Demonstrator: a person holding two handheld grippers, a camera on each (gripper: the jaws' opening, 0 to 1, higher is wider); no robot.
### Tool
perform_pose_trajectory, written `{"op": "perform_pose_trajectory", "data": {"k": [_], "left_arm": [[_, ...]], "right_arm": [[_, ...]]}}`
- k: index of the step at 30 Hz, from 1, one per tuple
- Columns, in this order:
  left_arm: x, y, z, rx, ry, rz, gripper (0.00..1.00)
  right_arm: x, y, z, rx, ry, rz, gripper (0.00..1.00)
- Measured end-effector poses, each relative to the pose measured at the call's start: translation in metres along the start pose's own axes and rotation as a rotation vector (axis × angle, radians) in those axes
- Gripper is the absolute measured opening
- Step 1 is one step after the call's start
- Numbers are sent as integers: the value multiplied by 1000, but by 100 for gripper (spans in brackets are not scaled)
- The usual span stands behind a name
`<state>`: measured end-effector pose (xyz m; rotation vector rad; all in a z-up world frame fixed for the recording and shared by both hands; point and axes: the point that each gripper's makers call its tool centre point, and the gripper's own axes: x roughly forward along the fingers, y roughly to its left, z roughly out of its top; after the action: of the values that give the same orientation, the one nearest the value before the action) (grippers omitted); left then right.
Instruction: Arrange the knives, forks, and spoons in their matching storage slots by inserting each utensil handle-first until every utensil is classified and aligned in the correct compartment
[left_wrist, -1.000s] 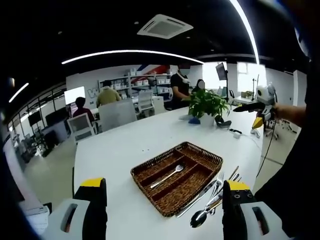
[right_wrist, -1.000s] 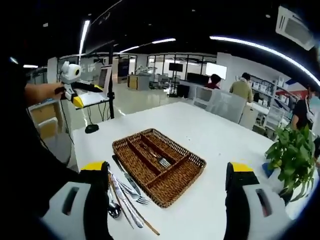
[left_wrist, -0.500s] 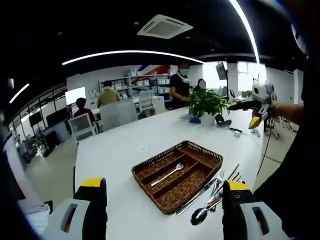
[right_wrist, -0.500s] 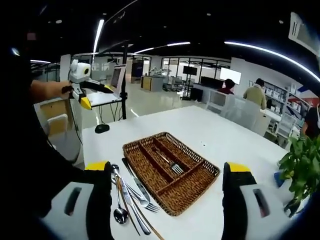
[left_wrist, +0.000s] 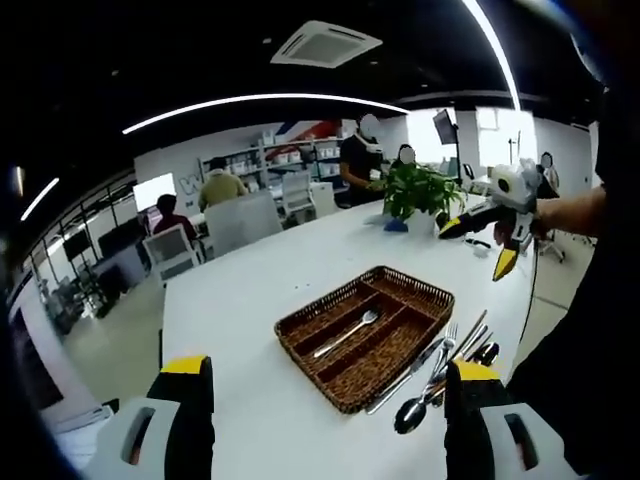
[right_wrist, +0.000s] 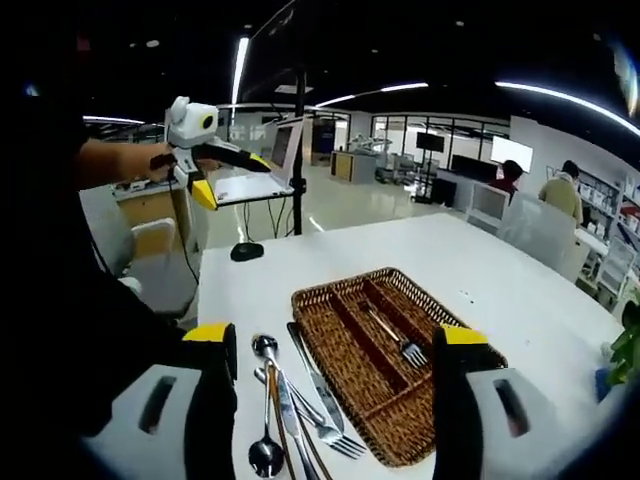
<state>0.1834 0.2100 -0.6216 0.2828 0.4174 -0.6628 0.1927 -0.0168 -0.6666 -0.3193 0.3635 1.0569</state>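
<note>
My left gripper and right gripper, both wide open and empty; right view alone shows the laptop. Wicker tray now nearer.

Wicker tray ahead of left gripper: dark brown woven weave, same in right gripper view. Counter: plain white. Fork in tray: silver. Loose utensils just ahead of right gripper: shiny silver, some brownish handles. Both grippers: black, yellow-tipped, pale grey bodies. Plant beyond tray: green leaves.
</note>
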Motion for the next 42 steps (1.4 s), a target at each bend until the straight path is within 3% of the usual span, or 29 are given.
{"op": "perform_pose_trajectory", "data": {"k": [6, 9, 13, 19, 23, 26, 29, 31, 35, 38, 40, 42], "left_arm": [[5, 1, 1, -7, -5, -31, 100], [5, 2, 4, 4, -27, -21, 100], [4, 3, -4, -24, -22, -13, 100], [-2, 7, -14, -56, -19, 15, 100], [-4, 9, -19, -61, -11, 32, 100], [-9, 10, -17, -74, -29, 41, 100], [-9, 14, -20, -80, -26, 49, 100], [-8, 16, -21, -83, -24, 49, 100], [-8, 21, -23, -69, -15, 36, 100], [-9, 27, -26, -89, -25, 43, 100], [-8, 29, -30, -109, -20, 43, 100], [-7, 28, -31, -105, -19, 32, 100]], "right_arm": [[26, 18, -20, 3, 39, 64, 70], [44, 27, -42, -44, 90, 84, 73], [53, 35, -46, -47, 87, 106, 68], [67, 41, -58, -11, 49, 124, 71], [73, 48, -64, 0, 44, 145, 59], [80, 53, -73, 0, 53, 167, 57], [91, 66, -97, -40, 123, 223, 48], [99, 69, -105, -58, 135, 230, 43], [106, 75, -120, -72, 191, 244, 38], [109, 80, -121, -63, 200, 253, 34], [111, 79, -130, -103, 236, 246, 26], [113, 80, -134, -110, 262, 247, 25]]}}
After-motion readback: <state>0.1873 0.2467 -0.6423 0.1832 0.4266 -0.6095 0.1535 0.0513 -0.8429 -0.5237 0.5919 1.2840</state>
